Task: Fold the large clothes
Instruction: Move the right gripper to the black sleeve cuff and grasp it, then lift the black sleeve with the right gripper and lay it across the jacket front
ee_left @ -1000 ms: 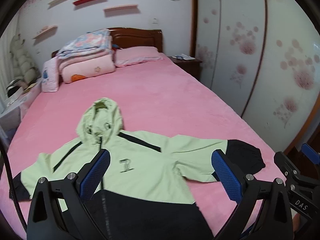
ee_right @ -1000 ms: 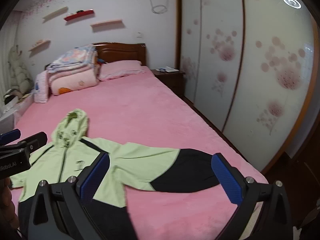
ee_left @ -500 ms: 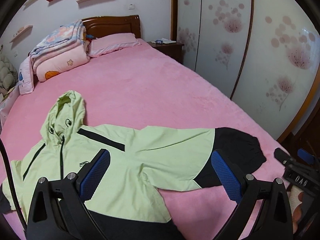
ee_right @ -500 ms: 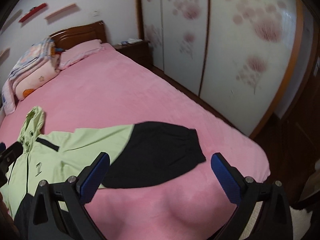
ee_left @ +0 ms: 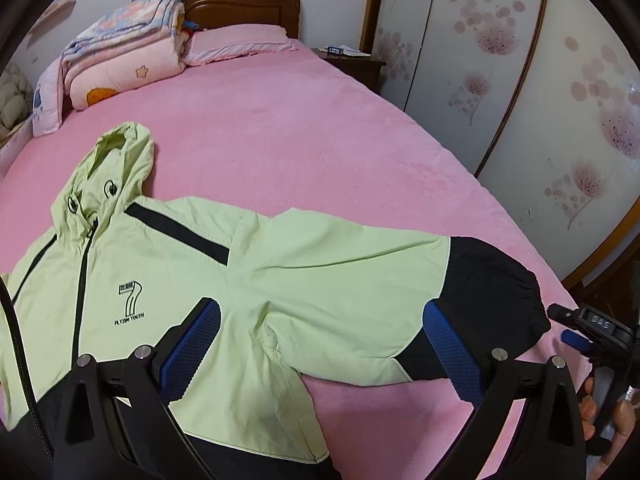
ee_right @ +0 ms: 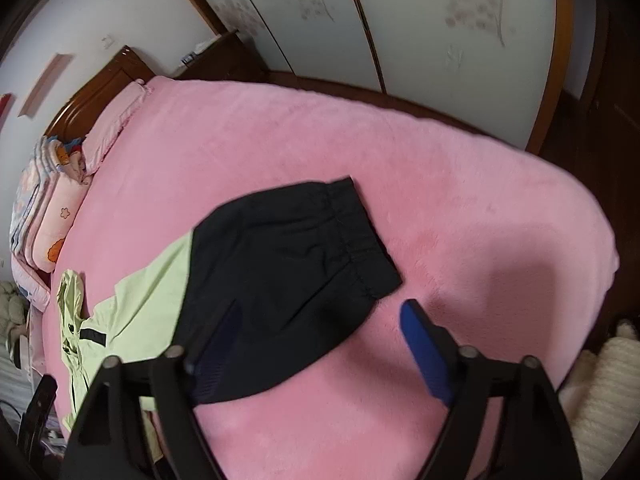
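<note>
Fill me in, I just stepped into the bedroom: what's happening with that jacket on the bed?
A person holding a gripper in each hand is starting to fold a light green and black hooded jacket spread flat on the pink bed. The left gripper hangs open over the jacket where the sleeve joins the body. The right gripper is at the black cuff of the outstretched sleeve, its jaws closing with the lower edge of the cuff between them, not yet pinched. Nothing is folded yet.

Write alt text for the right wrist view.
The right tongs, jaws closing with nothing pressed between them yet, hang over the black cuff of a green hooded jacket spread on a pink bed.
</note>
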